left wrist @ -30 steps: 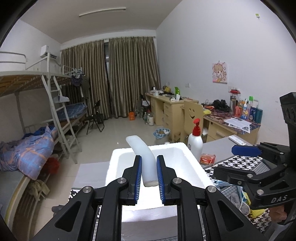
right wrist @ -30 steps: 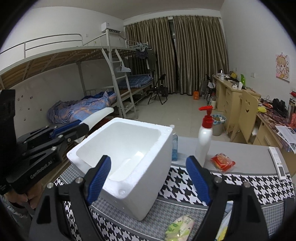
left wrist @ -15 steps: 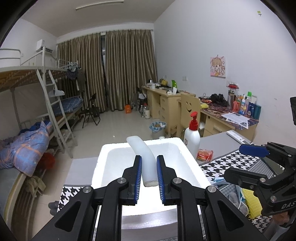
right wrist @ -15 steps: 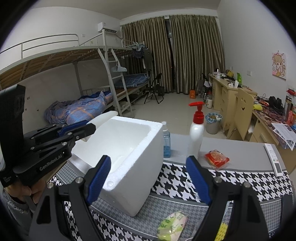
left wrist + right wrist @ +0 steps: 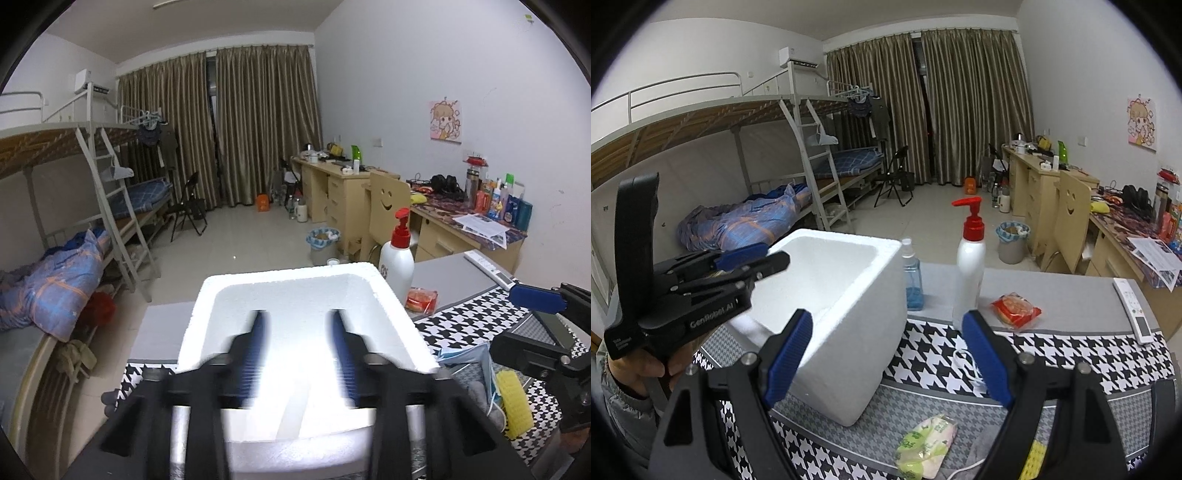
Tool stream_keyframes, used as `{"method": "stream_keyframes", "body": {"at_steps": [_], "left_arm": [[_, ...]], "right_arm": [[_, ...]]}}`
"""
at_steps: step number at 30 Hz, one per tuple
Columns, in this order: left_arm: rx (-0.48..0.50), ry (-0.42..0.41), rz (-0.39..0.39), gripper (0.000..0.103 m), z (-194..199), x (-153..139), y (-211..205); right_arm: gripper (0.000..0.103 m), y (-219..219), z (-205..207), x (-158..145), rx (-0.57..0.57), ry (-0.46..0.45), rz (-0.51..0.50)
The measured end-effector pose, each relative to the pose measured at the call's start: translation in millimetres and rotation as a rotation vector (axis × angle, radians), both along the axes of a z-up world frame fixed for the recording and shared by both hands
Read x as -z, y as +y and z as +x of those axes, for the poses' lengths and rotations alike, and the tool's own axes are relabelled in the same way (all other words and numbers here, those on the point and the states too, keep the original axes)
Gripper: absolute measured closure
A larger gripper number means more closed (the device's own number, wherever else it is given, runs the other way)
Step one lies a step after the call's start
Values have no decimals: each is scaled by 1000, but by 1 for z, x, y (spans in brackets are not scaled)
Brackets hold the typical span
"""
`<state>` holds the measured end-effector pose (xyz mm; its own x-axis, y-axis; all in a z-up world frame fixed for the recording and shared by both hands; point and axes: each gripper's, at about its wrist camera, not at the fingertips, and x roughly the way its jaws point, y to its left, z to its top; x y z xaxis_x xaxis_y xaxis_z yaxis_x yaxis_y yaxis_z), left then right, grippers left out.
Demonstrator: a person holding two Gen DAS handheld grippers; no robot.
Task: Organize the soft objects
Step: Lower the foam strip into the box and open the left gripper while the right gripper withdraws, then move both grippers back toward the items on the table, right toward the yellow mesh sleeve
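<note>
A white foam box (image 5: 314,291) (image 5: 849,288) stands on the houndstooth cloth. My left gripper (image 5: 297,339) is open over the box's inside, its fingers blurred; it also shows in the right wrist view (image 5: 768,258) at the box's left rim. A pale soft piece (image 5: 291,421) lies in the box below it, washed out by glare. My right gripper (image 5: 886,354) is open and empty, in front of the box. A green tissue pack (image 5: 925,445) lies on the cloth near it. A yellow sponge (image 5: 513,402) and a blue face mask (image 5: 465,360) lie right of the box.
A white pump bottle with a red top (image 5: 969,258), a blue spray bottle (image 5: 912,277), a red snack packet (image 5: 1015,308) and a white remote (image 5: 1132,308) sit on the grey table behind the cloth. A bunk bed (image 5: 738,166) stands left, desks (image 5: 1052,184) right.
My left gripper has opened and let go of the pale soft piece, which has dropped into the foam box. The right gripper stays open and has shifted slightly.
</note>
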<state>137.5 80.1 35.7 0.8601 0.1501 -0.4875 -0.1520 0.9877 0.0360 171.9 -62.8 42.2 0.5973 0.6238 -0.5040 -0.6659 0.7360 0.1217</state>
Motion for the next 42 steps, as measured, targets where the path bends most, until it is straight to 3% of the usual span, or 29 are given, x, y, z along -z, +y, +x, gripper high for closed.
{"method": "stream_keyframes", "body": {"at_steps": [1,4,7,42], "left_arm": [[-3,-8,-8,27,-1,0,2],[-21,-30,-8,13,-5,-2,4],[-18,-35,-10,6,-7,-3,3],[27,-131,-14,1,-53,-18,-35]], "right_arm": [[17,-1,0,0,0,0,1],[17,-4,0,0,3,1,5],[17,-6,-1,0,6,2,9],[17,-42,-24,-6,56,-52,37]]}}
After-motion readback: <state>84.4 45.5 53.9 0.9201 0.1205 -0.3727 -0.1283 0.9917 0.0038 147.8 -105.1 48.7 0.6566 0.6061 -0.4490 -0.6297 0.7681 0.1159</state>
